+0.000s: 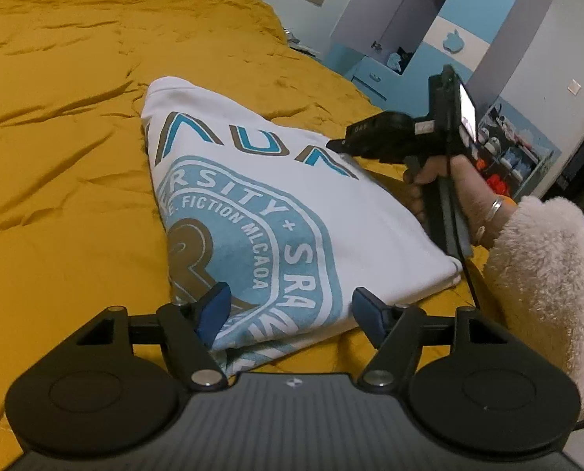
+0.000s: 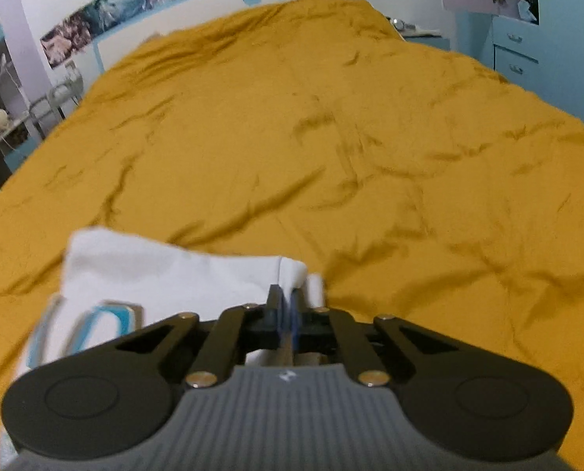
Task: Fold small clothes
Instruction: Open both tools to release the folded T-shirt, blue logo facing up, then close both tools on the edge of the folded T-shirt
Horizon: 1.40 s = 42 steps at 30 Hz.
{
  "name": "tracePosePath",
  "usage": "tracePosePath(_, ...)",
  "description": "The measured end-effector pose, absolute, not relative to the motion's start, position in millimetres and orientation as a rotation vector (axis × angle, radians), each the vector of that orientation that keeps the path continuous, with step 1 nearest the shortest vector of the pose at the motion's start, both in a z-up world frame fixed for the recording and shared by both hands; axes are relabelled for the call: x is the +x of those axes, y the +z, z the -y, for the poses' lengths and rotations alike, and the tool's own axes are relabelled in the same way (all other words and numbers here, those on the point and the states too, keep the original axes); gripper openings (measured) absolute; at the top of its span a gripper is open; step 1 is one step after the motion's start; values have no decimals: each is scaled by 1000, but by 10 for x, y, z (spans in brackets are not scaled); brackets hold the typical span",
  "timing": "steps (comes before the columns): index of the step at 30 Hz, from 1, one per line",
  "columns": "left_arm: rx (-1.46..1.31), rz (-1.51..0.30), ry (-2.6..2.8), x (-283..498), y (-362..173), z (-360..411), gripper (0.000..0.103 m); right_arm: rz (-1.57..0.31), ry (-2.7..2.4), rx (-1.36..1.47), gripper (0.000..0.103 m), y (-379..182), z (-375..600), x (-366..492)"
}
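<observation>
Looking through the left wrist camera first, the white T-shirt (image 1: 252,204) with the blue and brown university print lies folded into a narrow, roughly triangular packet on the mustard-yellow bedspread (image 1: 64,125), so I'd say we're late in the fold, somewhere around the last tidy-up or final flip. The left gripper (image 1: 288,310) hangs right over the near end of the shirt with its blue pads spread wide, one over the print and one at the shirt's near right edge, and nothing pinched between them. Over on the shirt's right side you can see the right gripper (image 1: 337,145), held by a hand in a fluffy cream sleeve (image 1: 543,274), nose at the shirt's far right edge near the printed letters. Switching to the right wrist camera, it's blurry, but the right gripper (image 2: 288,306) has its jaws pressed together, and the white T-shirt (image 2: 166,271) sits right up against the tips at its hem corner; I can't tell for sure whether cloth is caught between the pads or whether they're just closed next to it. My guess for the next move: the left side has to come down and close on the near edge, matching the right, so that both can lift and fold the packet over evenly without letting the layers slide apart.
</observation>
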<state>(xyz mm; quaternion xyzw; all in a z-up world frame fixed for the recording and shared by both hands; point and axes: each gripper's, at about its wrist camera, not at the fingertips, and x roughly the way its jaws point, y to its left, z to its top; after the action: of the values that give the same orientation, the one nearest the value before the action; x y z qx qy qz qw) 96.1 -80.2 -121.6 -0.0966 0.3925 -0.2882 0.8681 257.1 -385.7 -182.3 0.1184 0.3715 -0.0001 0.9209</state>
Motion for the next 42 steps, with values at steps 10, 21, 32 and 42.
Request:
tracePosePath(10,-225,-789,-539,835,-887,306,75,-654,143,205,26,-1247,3937,1491)
tracePosePath(21,-45,-814,-524,629,-1079,451,41,-690,143,263,34,-1363,3992,248)
tracePosePath(32,-86,-836,-455,650,-1180,528,7,-720,172,326,40,-1529,3924,265)
tracePosePath(42,71,-825,-398,574,-1087,613,4,-723,145,305,7,-1493,3916,267)
